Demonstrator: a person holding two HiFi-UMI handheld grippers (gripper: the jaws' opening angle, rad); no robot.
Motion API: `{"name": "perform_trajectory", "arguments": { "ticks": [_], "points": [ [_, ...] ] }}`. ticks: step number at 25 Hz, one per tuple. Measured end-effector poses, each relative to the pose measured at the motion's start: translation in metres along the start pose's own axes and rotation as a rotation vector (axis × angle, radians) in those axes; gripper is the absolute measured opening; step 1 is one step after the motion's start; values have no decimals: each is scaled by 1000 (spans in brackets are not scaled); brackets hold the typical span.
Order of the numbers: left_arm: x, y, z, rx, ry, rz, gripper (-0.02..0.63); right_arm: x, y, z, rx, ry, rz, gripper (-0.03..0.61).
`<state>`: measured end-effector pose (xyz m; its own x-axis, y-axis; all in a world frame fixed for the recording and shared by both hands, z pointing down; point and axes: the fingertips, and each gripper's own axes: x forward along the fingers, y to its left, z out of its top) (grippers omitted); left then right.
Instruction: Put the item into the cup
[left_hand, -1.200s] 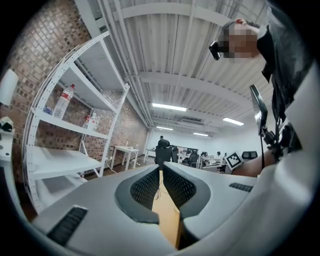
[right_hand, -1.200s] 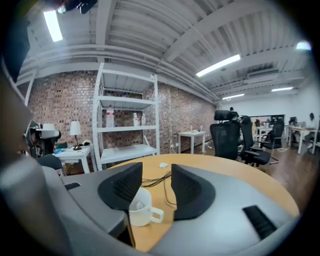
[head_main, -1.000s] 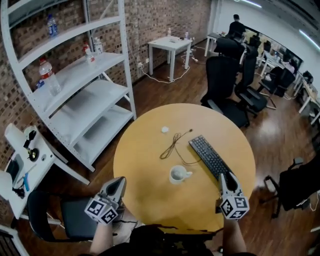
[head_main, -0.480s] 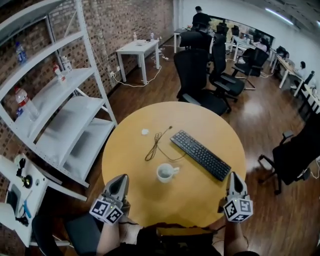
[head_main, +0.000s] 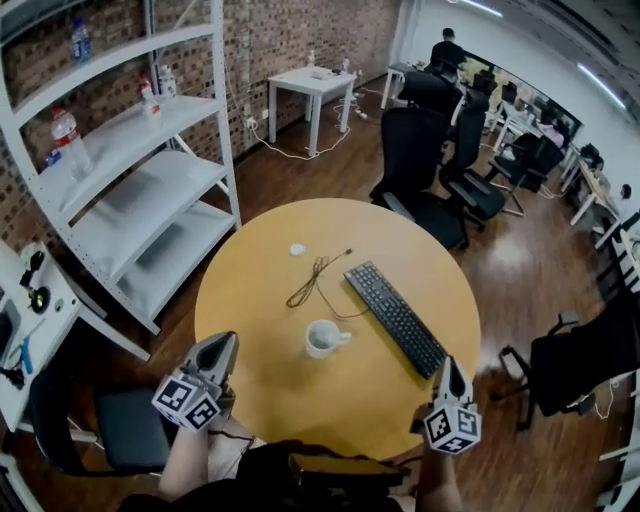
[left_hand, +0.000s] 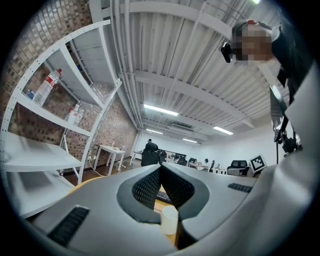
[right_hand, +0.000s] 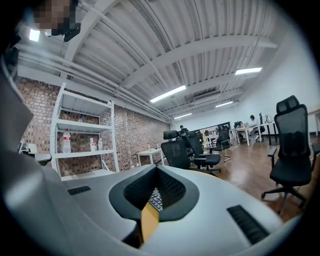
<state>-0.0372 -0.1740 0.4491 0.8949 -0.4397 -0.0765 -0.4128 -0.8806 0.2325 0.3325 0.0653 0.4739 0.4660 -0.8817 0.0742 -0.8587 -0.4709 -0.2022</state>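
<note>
A white cup (head_main: 322, 338) with a handle stands near the middle of the round yellow table (head_main: 260, 300). Beyond it lie a thin dark cable (head_main: 315, 280) and a small white item (head_main: 297, 249). My left gripper (head_main: 228, 341) hovers at the table's near left edge, well short of the cup, jaws together and empty. The left gripper view shows its jaws (left_hand: 160, 167) meeting, with the cup (left_hand: 169, 220) seen low between them. My right gripper (head_main: 450, 362) is at the near right edge, shut on nothing. In the right gripper view (right_hand: 156, 169) its tips touch.
A black keyboard (head_main: 395, 318) lies diagonally right of the cup. White shelving (head_main: 130, 190) with bottles stands to the left. Black office chairs (head_main: 415, 165) are behind the table, another (head_main: 580, 370) at the right. A dark chair seat (head_main: 120, 430) is by my left arm.
The head view has swung about, so the table sits differently in frame. Both grippers stay at the near edge. The right gripper's jaws look to have closed since the earliest frame.
</note>
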Motion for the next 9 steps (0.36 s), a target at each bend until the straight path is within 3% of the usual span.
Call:
{"name": "perform_trajectory", "arguments": {
  "ticks": [4, 9],
  "points": [
    [-5, 0, -5, -24, -11, 20, 11, 7, 0, -5, -13, 29, 16, 9],
    [-10, -4, -4, 2, -1, 37, 11, 14, 6, -5, -10, 26, 46, 9]
  ]
}}
